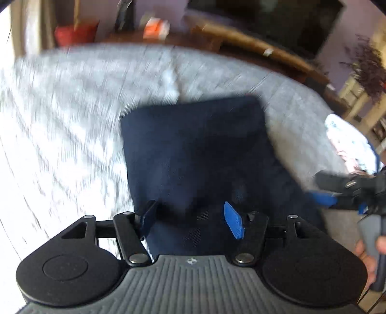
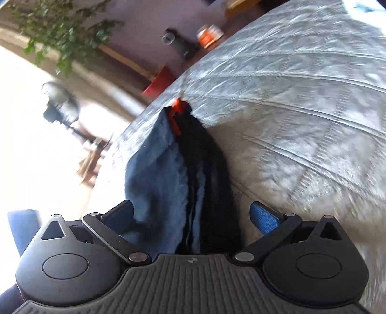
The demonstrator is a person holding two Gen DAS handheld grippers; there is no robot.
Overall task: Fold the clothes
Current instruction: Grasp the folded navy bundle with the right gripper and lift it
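A folded navy garment (image 1: 200,154) lies on the grey quilted bed (image 1: 72,101). My left gripper (image 1: 190,219) is open, its blue fingers (image 1: 232,221) straddling the garment's near edge. My right gripper (image 1: 323,199) shows at the right of the left wrist view, at the garment's right edge. In the right wrist view the garment (image 2: 173,181) shows stacked navy layers with an orange trim (image 2: 177,113) at its far end. My right gripper (image 2: 193,217) is open, its fingers (image 2: 264,221) wide on both sides of the fabric. The view is blurred.
A pile of light patterned clothes (image 1: 349,142) lies at the bed's right edge. A wooden bench (image 1: 253,46), a red box (image 1: 74,33) and a dark screen (image 1: 277,21) stand beyond the bed. A fan (image 2: 60,103) and a plant (image 2: 62,31) stand left of it.
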